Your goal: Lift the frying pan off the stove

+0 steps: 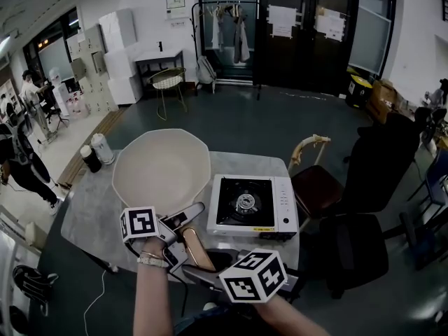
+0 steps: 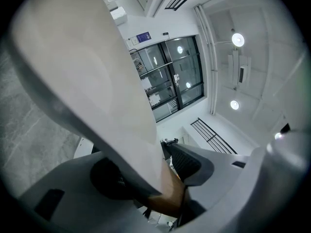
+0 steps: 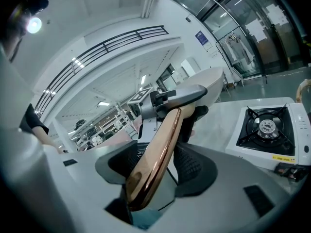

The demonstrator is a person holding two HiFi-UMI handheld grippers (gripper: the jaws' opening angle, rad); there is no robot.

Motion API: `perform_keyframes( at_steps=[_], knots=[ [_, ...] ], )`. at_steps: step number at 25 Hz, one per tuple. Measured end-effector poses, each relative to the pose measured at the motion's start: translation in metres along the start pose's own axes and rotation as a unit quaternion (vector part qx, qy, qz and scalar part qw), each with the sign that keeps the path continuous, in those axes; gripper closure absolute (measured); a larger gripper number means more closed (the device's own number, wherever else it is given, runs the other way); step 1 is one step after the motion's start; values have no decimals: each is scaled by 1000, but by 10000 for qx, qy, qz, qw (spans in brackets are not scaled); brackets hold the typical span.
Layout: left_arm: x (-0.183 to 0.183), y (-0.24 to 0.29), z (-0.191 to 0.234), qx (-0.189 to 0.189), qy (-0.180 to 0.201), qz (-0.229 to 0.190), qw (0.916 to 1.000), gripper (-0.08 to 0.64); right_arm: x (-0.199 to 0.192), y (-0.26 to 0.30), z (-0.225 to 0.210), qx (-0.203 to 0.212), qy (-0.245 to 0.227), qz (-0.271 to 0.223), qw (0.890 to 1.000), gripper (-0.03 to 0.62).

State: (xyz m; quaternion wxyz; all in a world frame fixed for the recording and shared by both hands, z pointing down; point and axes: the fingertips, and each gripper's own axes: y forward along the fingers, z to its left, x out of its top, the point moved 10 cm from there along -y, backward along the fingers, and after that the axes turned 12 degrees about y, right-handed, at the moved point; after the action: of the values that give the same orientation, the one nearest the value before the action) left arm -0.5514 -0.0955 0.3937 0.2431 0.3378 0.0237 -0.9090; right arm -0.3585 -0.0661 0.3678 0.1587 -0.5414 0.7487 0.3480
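The cream frying pan [image 1: 161, 170] hangs over the grey table [image 1: 91, 215], left of the white portable stove [image 1: 252, 205]. The stove's burner [image 1: 245, 201] is bare. The pan's copper-brown handle [image 1: 197, 249] points toward me. My left gripper [image 1: 183, 224] is shut on the handle close to the pan's body [image 2: 87, 81], and the handle [image 2: 167, 193] shows between its pads. My right gripper [image 1: 210, 268] is shut on the handle [image 3: 160, 144] nearer its end. Whether the pan touches the table I cannot tell. The right gripper view also shows the stove [image 3: 267, 130].
Two cups [image 1: 98, 152] stand at the table's left edge. A brown-seated chair [image 1: 315, 184] and a dark office chair [image 1: 378, 166] stand right of the table. A person [image 1: 17, 166] is at the far left. A wire chair [image 1: 168, 82] stands behind.
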Motion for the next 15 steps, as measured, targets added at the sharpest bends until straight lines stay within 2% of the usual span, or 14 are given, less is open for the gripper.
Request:
perform_keyframes(
  at_steps=[15],
  knots=[
    [-7,5,2,-23,-55,67,10000,318,-5,-4,-3,-37,99,-85,9999,345]
  ],
)
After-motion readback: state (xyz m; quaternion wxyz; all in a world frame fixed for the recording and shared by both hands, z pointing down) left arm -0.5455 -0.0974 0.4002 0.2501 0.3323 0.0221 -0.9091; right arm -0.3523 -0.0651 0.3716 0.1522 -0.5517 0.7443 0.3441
